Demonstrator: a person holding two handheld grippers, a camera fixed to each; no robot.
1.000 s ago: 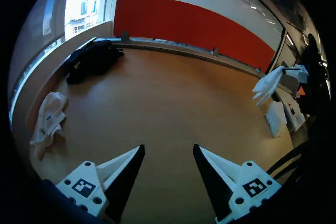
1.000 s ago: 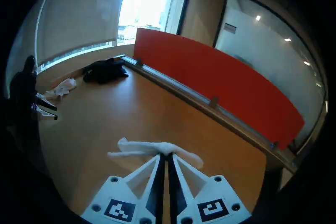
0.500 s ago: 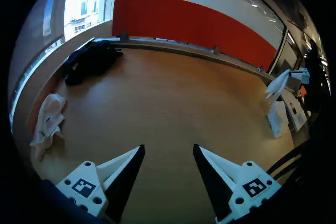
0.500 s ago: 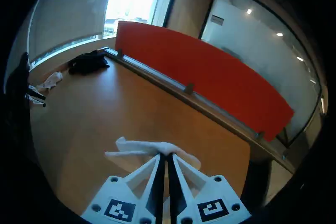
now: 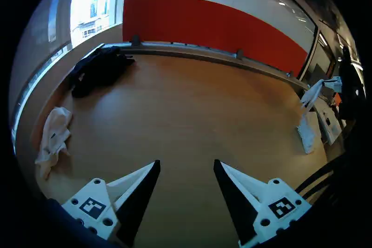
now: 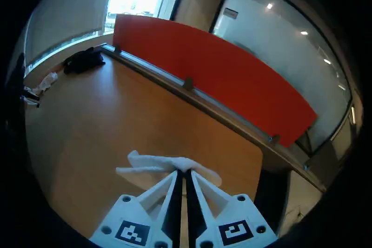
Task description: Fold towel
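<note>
In the right gripper view my right gripper (image 6: 184, 172) is shut on a white towel (image 6: 162, 164), whose bunched cloth spreads left and right beyond the fingertips, above the wooden table (image 6: 116, 122). In the left gripper view my left gripper (image 5: 186, 166) stands open over the table (image 5: 186, 108) with nothing between its fingers. Far right in that view, the right gripper (image 5: 335, 83) holds the same towel (image 5: 312, 97) hanging down. A second white towel (image 5: 307, 131) lies below it on the table's right edge. A crumpled white towel (image 5: 53, 134) lies at the left edge.
A black garment (image 5: 100, 64) lies at the table's far left corner. A red divider panel (image 5: 209, 24) with a metal rail runs along the back edge. A window is at the left. The person's dark sleeve (image 5: 351, 85) is at far right.
The right gripper has carried its towel farther right and away from the left gripper, toward the table's right edge. The left gripper has barely moved.
</note>
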